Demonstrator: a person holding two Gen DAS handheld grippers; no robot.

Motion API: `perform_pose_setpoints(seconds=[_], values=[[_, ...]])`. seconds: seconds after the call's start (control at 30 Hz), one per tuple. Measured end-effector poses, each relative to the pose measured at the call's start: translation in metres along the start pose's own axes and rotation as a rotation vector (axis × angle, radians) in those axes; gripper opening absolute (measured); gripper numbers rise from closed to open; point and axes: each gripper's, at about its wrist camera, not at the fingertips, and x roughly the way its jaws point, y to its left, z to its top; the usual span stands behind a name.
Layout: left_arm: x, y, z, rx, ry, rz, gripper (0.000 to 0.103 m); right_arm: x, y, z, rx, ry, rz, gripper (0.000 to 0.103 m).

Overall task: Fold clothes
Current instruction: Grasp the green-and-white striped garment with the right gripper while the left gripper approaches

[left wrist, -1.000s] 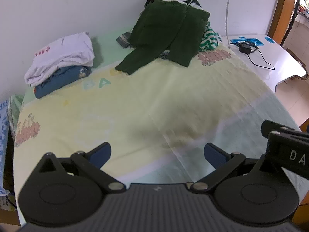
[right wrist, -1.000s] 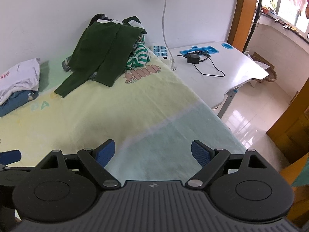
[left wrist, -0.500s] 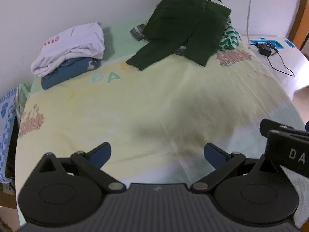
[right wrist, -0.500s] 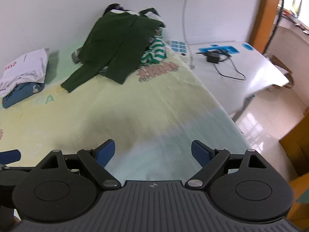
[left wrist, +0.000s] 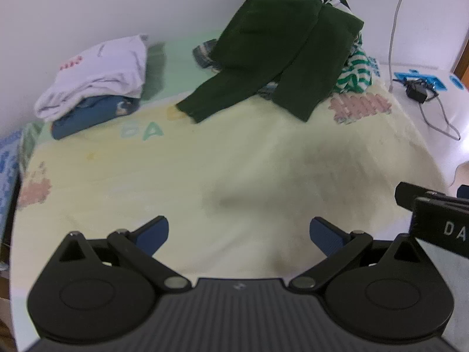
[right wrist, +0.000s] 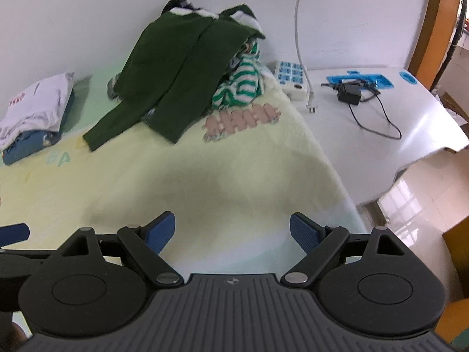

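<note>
The left gripper (left wrist: 239, 236) hangs over the pale yellow printed bedsheet (left wrist: 234, 158) with its jaws spread wide and nothing between the blue fingertips (left wrist: 152, 233). The right gripper (right wrist: 232, 230) is likewise held with its jaws fully apart and empty, above the near right part of the same bedsheet (right wrist: 205, 176); its black body edges into the left wrist view at the right (left wrist: 433, 220).

Well beyond both grippers, at the far side of the bed against the white wall (right wrist: 88, 14), lies a heap of unfolded clothes. A pair of dark green trousers (left wrist: 272, 58) is draped over the top of it, legs running down toward the near side, and a green-and-white striped garment (right wrist: 243, 88) sits under the trousers' right edge.

Far left on the bed, apart from the heap, a folded white garment with red print (left wrist: 96, 73) rests on a folded blue garment (left wrist: 88, 114).

To the right of the bed stands a white table (right wrist: 381, 111) carrying a white power strip (right wrist: 290, 79), a black adapter with its cord (right wrist: 348, 94) and a flat blue object (right wrist: 363, 77).
</note>
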Motion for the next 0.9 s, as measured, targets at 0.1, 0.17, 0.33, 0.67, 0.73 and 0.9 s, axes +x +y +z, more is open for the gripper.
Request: perform_pose_setpoints(seconds=[0.1, 0.17, 0.33, 0.67, 0.73, 0.9], values=[[0.007, -0.006, 0.010, 0.001, -0.006, -0.015, 0.102, 0.005, -0.010, 0.013, -0.009, -0.027, 0.018, 0.087], [0.009, -0.012, 0.018, 0.018, -0.038, -0.019, 0.102, 0.009, -0.016, 0.022, -0.022, -0.039, 0.033, 0.083], [0.024, -0.018, 0.047, 0.054, -0.080, -0.117, 0.102, 0.023, -0.031, 0.053, -0.013, -0.067, 0.077, 0.077], [0.065, -0.008, 0.111, 0.062, -0.098, -0.154, 0.102, 0.073, -0.033, 0.130, -0.045, -0.124, 0.143, 0.051], [0.067, -0.012, 0.125, 0.134, -0.114, -0.105, 0.102, 0.083, -0.031, 0.148, -0.038, -0.146, 0.169, 0.049], [0.074, -0.011, 0.154, 0.232, -0.135, -0.039, 0.102, 0.107, -0.017, 0.197, -0.033, -0.230, 0.181, 0.049]])
